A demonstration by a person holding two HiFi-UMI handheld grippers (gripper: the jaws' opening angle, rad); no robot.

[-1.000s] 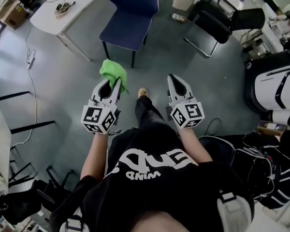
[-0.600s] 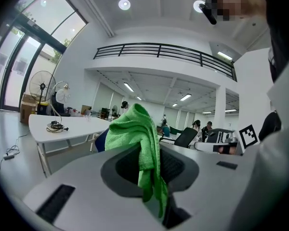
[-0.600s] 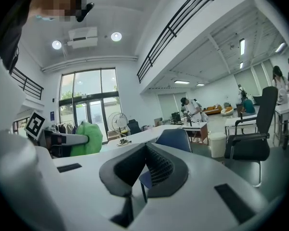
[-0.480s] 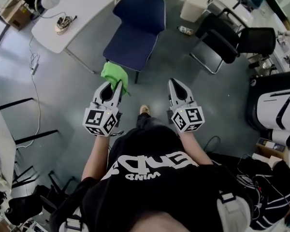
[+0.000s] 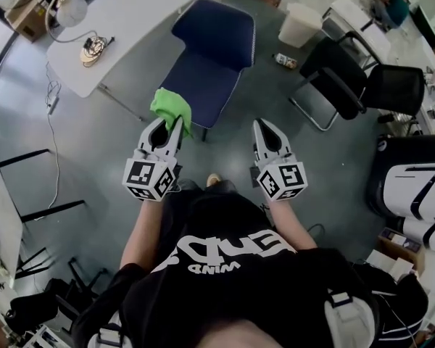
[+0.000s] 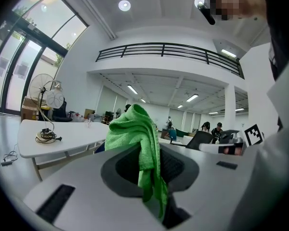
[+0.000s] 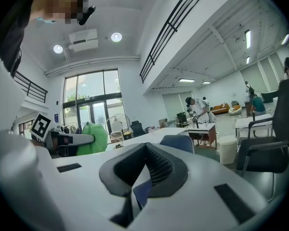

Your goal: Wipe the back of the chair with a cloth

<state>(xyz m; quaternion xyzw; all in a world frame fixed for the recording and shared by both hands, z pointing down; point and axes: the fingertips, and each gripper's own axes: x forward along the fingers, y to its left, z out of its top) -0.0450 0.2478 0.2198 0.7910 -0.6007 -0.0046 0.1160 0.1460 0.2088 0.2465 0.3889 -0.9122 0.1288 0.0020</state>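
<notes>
A dark blue chair (image 5: 210, 56) stands on the grey floor ahead of me, its seat towards me and its back (image 5: 222, 24) by the white table. My left gripper (image 5: 175, 122) is shut on a bunched green cloth (image 5: 170, 107), which overlaps the near left edge of the seat in the head view. In the left gripper view the cloth (image 6: 135, 131) hangs down between the jaws of the left gripper (image 6: 148, 153). My right gripper (image 5: 259, 125) is shut with nothing in it, short of the chair. The right gripper view shows the right gripper (image 7: 144, 147), the chair (image 7: 177, 143) beyond it and the cloth (image 7: 94, 138) at left.
A long white table (image 5: 130, 13) carries a lamp and a coil of cable (image 5: 94, 49). Black chairs (image 5: 341, 71) stand at the right, with a white bin (image 5: 301, 24) and a bottle (image 5: 284, 61) on the floor near them. A cable (image 5: 54, 143) runs along the floor at left.
The chair has come nearer and sits lower in the head view as the person stepped towards it. Both grippers keep their pose, the left still holding the cloth.
</notes>
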